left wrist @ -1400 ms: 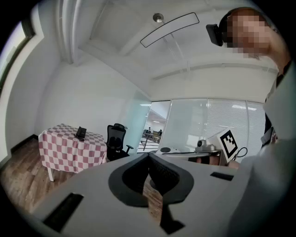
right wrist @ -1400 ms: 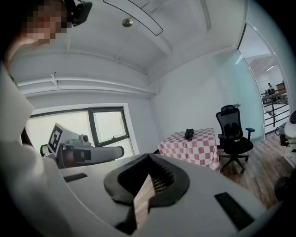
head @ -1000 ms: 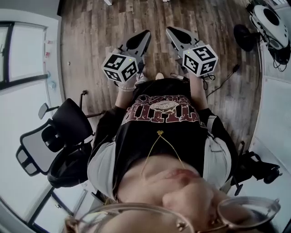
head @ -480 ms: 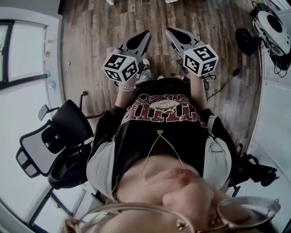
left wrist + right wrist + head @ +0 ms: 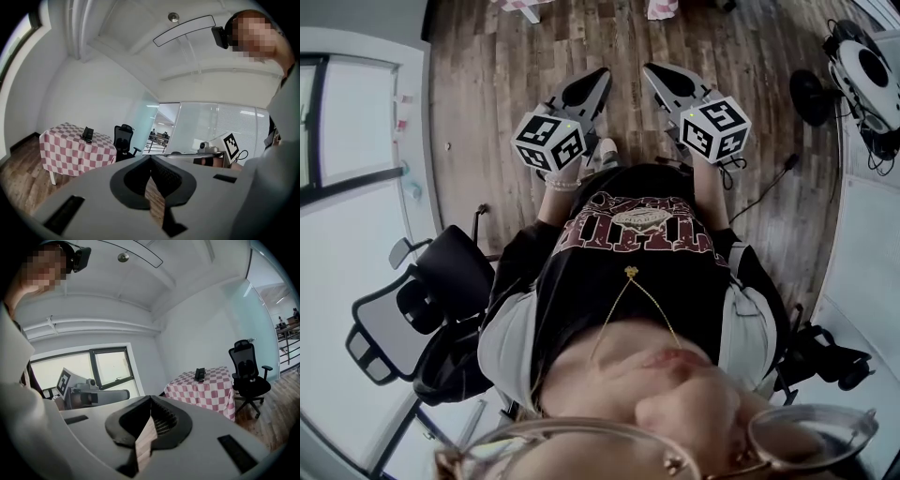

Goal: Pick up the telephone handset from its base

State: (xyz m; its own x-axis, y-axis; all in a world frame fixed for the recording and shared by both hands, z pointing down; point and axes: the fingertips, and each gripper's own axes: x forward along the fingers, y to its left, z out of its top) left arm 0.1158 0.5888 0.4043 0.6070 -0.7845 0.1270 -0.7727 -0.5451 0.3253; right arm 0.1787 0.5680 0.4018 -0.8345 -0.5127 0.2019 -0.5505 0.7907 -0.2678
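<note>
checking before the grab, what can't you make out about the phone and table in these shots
- telephone: too small and far off in both gripper views; its parts cannot be told apart, and no cord can be made out.
- checkered table: cut off by the head view's top edge; only bits of its cloth show there, so the telephone is out of that view.

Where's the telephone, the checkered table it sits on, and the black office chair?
telephone [image 5: 200,374], right gripper view, middle of its dark body.
checkered table [image 5: 208,394], right gripper view, cloth's hanging front.
black office chair [image 5: 244,363], right gripper view, backrest.
</note>
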